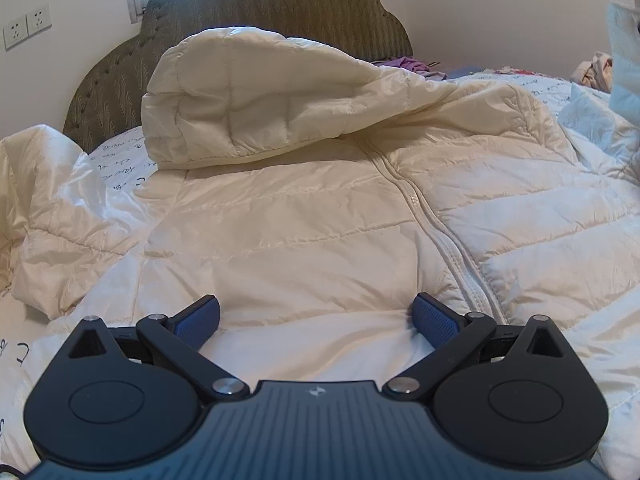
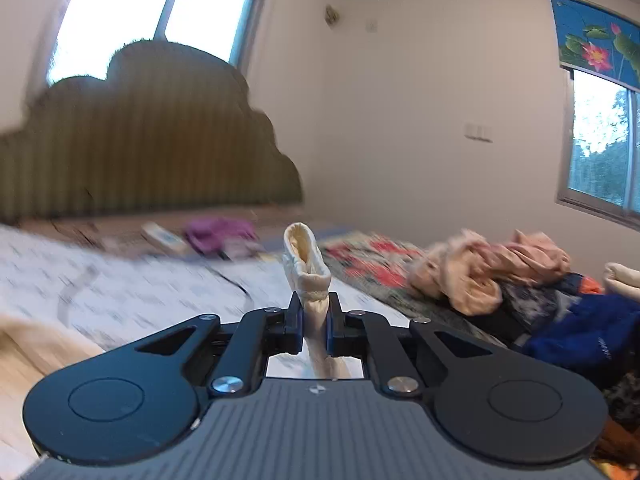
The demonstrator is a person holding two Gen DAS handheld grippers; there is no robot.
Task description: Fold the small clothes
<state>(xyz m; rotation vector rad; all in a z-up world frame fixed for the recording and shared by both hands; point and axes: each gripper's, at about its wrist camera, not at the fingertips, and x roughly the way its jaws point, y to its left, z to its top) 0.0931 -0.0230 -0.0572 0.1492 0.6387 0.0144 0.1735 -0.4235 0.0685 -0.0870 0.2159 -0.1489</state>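
Jacket (image 1: 320, 216), puffy and cream white, lies flat on the bed (image 1: 116, 168) with its front up. Its zipper (image 1: 448, 240) runs down the middle and is zipped. The hood (image 1: 256, 100) is flopped forward over the top of the chest. One sleeve (image 1: 60, 208) sticks out to the left, all crumpled.

The left gripper (image 1: 316, 318) is low over the bottom part of the jacket. Its jaws stand wide apart, and the blue pads (image 1: 200, 320) sit on or just above the cloth, one on each side of a soft bump. They are not squeezing anything.

The right gripper (image 2: 314, 320) is up in the air. Its jaws are pinched tight on a thin piece of cream cloth, the sleeve cuff (image 2: 306, 256), which pokes up past the tips. The rest of that view is blurry.

Behind the bed is a green headboard (image 1: 280, 4). A pile of clothes (image 2: 500, 268) sits far to the right, and a purple cloth (image 2: 220, 232) lies near the headboard.
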